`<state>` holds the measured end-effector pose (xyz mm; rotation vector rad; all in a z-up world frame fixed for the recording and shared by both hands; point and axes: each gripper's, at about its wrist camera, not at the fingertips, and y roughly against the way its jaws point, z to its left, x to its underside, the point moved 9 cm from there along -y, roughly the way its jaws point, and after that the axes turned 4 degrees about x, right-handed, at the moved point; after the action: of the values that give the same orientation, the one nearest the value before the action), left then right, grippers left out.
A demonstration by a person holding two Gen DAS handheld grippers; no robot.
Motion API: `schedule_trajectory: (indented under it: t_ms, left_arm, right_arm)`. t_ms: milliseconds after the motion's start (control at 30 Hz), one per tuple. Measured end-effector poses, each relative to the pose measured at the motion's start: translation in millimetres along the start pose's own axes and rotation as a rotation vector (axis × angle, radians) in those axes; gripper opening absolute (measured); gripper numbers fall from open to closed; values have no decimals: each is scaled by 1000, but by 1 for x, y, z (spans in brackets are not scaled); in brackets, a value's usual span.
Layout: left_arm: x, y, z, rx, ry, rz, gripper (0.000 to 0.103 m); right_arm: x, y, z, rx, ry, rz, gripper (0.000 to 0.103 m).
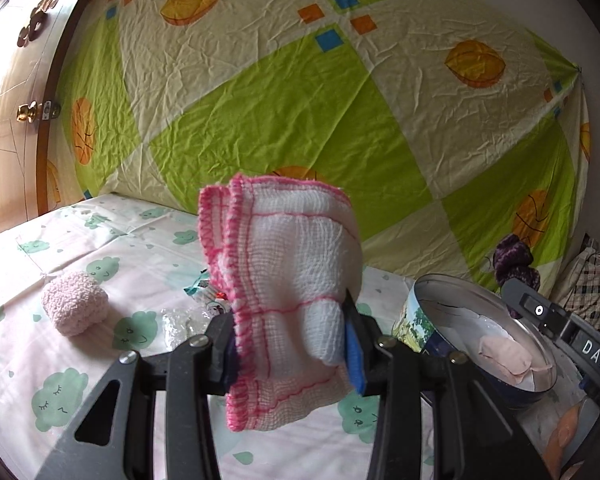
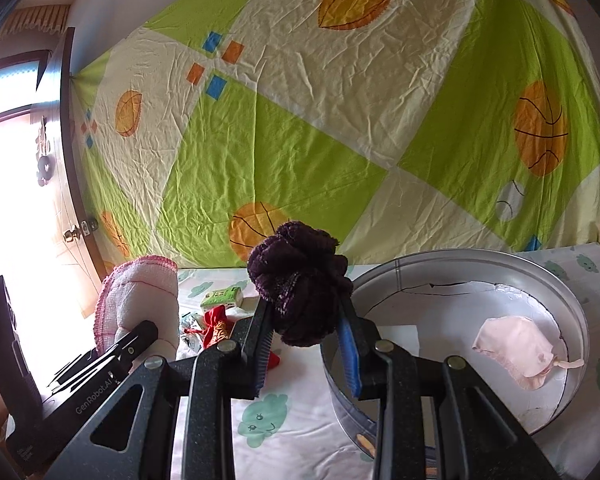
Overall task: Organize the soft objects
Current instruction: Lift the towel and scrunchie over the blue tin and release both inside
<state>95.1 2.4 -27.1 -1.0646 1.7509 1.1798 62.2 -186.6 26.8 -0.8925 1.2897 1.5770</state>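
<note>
Left gripper (image 1: 292, 344), clamped on a folded white cloth (image 1: 288, 276) with pink stitched edges, held up off the surface; blue pads pressed into the folds on both sides, loose corner hanging below. Right gripper (image 2: 306, 344), pinching a dark purple yarn puff (image 2: 298, 284), likewise lifted clear. Both loads carried side by side, the cloth to the left of the puff in the right wrist view.

Just right of the puff: a round metal tin (image 2: 576, 320), open, shiny inside, with a pale pink pouch (image 2: 520, 352) already lying on its floor. In the left wrist view, the same tin to the right of the cloth, near it.

Further out, on a sheet (image 1: 100, 360) printed with green clouds, possibly a bed: a fluffy pink knit bundle (image 1: 74, 308) well to the left, not yet collected. Small clutter near the middle: a little green carton (image 2: 222, 296), a red pouch (image 2: 216, 330), some clear plastic wrap. Behind everything, a hanging green and cream cloth (image 2: 340, 120) with orange ball prints. Wooden door at far left.

Step in hand, as judged: carrying two soft items toward the tin. Roughly midway, with one item in, two in the air, one waiting.

Next move, likely: bring each load over the tin's rim, lower, then spread the jaws. Some care needed with the cloth's dangling corner, apt to catch on the rim or drape outside.
</note>
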Motion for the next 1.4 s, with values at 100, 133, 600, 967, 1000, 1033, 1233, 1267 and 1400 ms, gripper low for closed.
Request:
schedule_trajectory:
  t_ms: [100,133,600,967,1000,1033,1233,1267,1400]
  left_arm:
    - [0,0,-7,10,1,2,41]
    - [-1,0,-10,14,0,1,41]
    - [-9,0,-68,103,-43,-9,41]
    - [-4,-10,-137,191,-124,2,41]
    - [-3,-11,-142,199,-127,5,41]
    - [-2,-13,-147,207,-129,9,41]
    - [3,-23,-169,228,-143,30,41]
    - [3,-25,-171,230,-143,33,41]
    - [4,-33,-180,243,-139,49,41]
  right_arm:
    - [-4,3,-13,18,-13,-10,33]
    - [-5,4,-17,25,-18,-13,33]
    - [-19,15,-76,109,-65,-45,33]
    - [-26,21,-125,193,-105,-58,33]
    - [-26,21,-130,200,-109,-57,33]
    - [-27,22,-134,208,-113,-56,33]
    - [-28,24,-156,247,-120,-56,33]
    - [-29,24,-159,252,-119,-55,33]
    - [-28,23,-171,276,-112,-49,33]
